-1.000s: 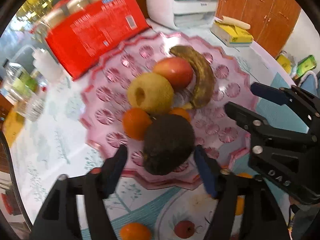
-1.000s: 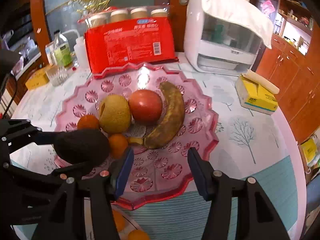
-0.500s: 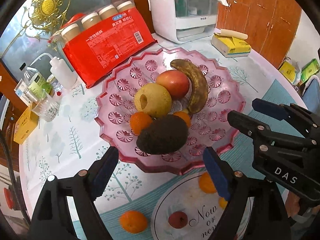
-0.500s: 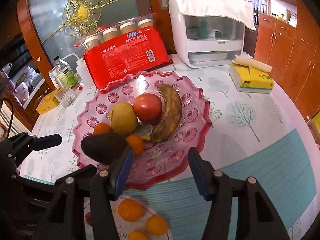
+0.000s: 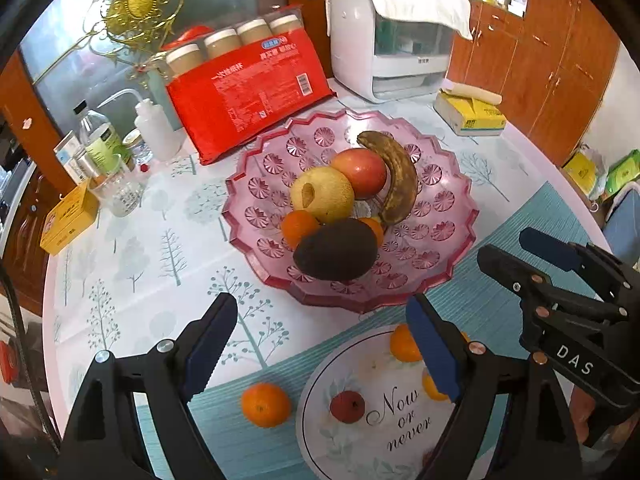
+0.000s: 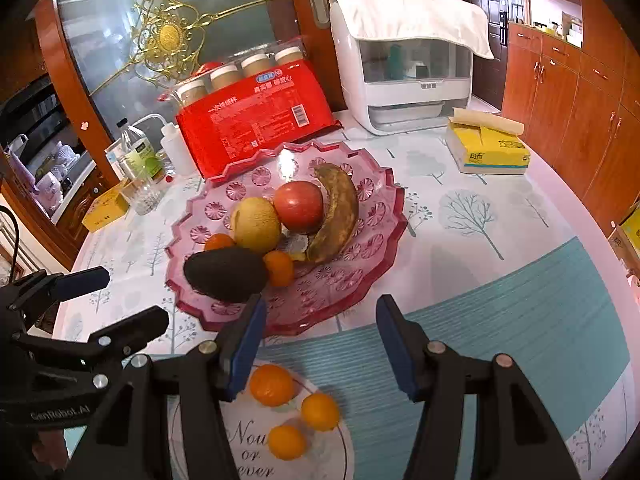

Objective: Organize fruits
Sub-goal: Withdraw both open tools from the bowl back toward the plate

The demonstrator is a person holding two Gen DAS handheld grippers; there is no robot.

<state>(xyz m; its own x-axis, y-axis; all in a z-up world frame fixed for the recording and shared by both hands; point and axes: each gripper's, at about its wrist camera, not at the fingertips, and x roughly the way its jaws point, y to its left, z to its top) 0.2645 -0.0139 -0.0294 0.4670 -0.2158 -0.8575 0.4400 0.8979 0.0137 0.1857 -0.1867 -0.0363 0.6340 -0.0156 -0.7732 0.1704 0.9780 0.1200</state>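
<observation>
— Lying where, the avocado?
— In the pink glass dish, on the near edge of the fruit pile, touching two small oranges. Long axis almost level across the left wrist view, narrower end toward the left in the right wrist view.
— And the look of it?
— Very dark brown, almost black, dull rough skin, pear-like in shape.
— Other long fruit?
— A banana, heavily browned, curved, running from the far side of the dish toward the near side, beside a red apple and a yellow pear.
— Fingers of the left gripper?
— Spread wide, holding nothing; only tabletop between the blue pads.
— And the right gripper?
— About half open, also empty, above the near rim of the dish.
— Left on the tabletop?
— One orange on the teal mat, more small fruits on a white printed plate.
</observation>
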